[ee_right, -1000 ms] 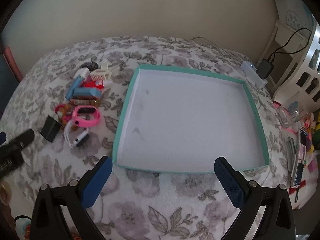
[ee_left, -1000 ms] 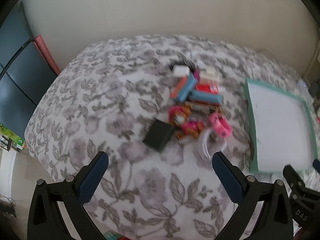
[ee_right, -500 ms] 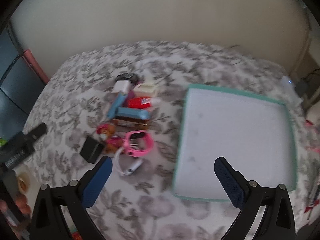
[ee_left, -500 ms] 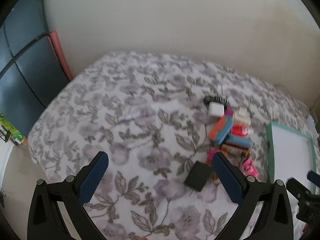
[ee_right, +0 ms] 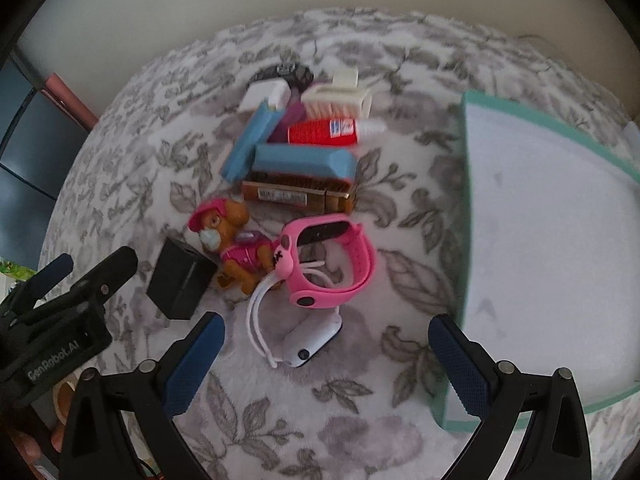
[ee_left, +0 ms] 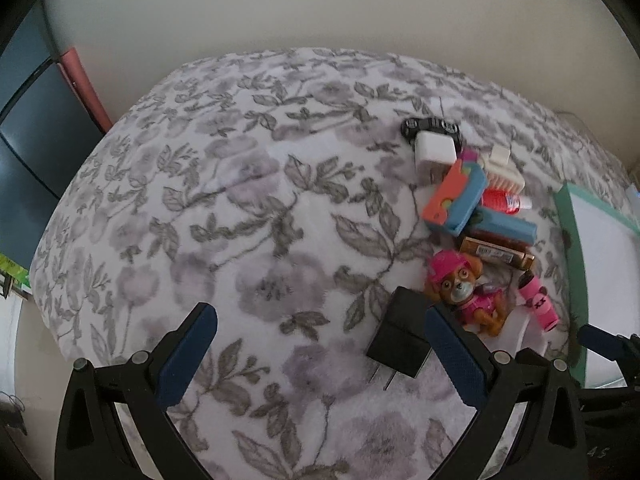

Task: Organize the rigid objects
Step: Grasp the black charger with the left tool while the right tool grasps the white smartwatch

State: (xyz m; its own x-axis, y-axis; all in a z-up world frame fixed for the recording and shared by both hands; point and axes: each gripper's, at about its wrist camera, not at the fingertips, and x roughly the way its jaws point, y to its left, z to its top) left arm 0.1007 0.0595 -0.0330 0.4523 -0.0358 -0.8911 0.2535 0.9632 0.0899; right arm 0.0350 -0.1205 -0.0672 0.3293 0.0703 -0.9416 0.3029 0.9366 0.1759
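Nothing sits in the teal-rimmed tray (ee_right: 466,240) yet, so by my reckoning the sorting has not begun. The whole cluster lies on the floral bedspread (ee_left: 240,220) left of the tray: black plug adapter (ee_right: 180,284), pup figurine (ee_right: 234,244), pink watch (ee_right: 332,260), white band (ee_right: 296,328), brown bar (ee_right: 298,196), blue cases (ee_right: 304,160), red tube (ee_right: 324,133), brush (ee_right: 340,100) and white charger (ee_left: 434,150). The left claw (ee_left: 320,352) and right claw (ee_right: 326,364) are both spread wide, grasping nothing. The right view is blurred; the tray's right side is cut off, and a dark object behind the charger is hard to identify.
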